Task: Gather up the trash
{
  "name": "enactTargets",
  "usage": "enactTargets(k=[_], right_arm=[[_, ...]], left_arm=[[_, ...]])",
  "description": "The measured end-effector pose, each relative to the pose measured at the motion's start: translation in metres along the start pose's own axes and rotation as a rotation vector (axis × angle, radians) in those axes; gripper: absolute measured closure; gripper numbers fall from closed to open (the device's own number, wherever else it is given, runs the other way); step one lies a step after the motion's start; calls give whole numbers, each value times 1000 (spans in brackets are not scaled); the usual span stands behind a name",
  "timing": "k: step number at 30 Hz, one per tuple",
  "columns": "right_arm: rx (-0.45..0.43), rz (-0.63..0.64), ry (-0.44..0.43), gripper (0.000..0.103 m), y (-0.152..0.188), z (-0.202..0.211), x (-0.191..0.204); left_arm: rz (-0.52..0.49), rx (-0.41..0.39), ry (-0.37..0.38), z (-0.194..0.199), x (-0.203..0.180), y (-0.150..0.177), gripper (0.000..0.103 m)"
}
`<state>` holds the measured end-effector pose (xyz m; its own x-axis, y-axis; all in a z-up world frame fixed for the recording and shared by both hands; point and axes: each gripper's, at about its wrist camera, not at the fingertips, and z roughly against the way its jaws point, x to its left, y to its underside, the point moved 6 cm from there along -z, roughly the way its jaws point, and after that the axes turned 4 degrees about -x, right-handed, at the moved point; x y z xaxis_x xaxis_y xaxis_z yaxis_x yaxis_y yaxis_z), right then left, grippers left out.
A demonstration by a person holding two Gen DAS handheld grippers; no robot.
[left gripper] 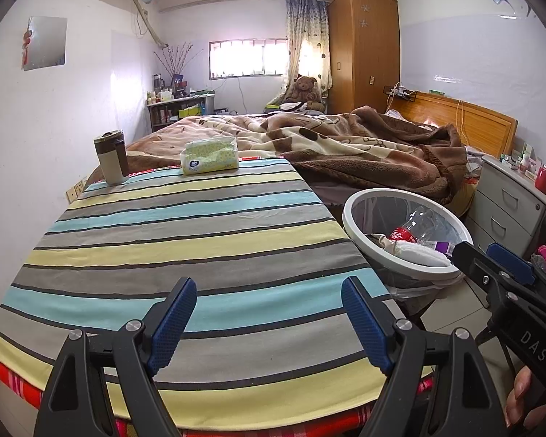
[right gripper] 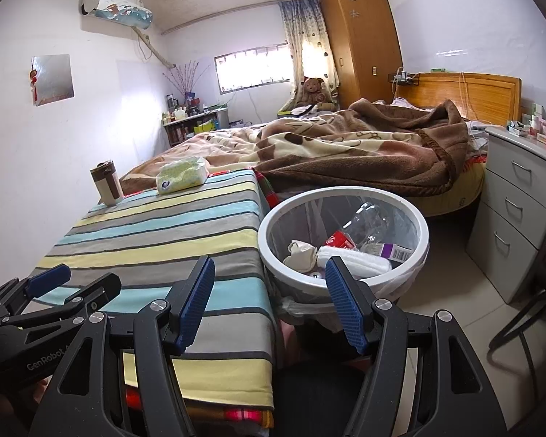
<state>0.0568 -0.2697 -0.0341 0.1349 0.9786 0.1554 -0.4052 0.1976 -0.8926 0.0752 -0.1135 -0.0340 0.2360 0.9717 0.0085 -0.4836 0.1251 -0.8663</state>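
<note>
Both grippers are just hanging there with jaws apart, nothing in them: the left gripper (left gripper: 269,318) over the striped cloth worktop (left gripper: 200,240), the right gripper (right gripper: 269,298) over the worktop's edge, right in front of the bin (right gripper: 420,233). The round white bin with a clear liner sits on the floor, just beside the worktop. The trash is in it: a clear plastic bottle (right gripper: 367,224) lying tilted, cap end down toward the near left, plus a crumpled tissue (right gripper: 302,253), a white wad (right gripper: 360,262) and a purple box (right gripper: 396,251). At the worktop's far end stand an upright mug (left gripper: 111,158) and a soft tissue pack (left gripper: 209,154). Beyond that, a bed with a fuzzy brown blanket (left gripper: 364,149).
</note>
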Motion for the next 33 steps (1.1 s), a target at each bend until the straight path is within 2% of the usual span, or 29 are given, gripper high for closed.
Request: enactTargets(k=[33], right_arm=[[3, -1, 0, 38, 0, 1, 0]], left_arm=[[-1, -3, 2, 1, -2, 0, 21]])
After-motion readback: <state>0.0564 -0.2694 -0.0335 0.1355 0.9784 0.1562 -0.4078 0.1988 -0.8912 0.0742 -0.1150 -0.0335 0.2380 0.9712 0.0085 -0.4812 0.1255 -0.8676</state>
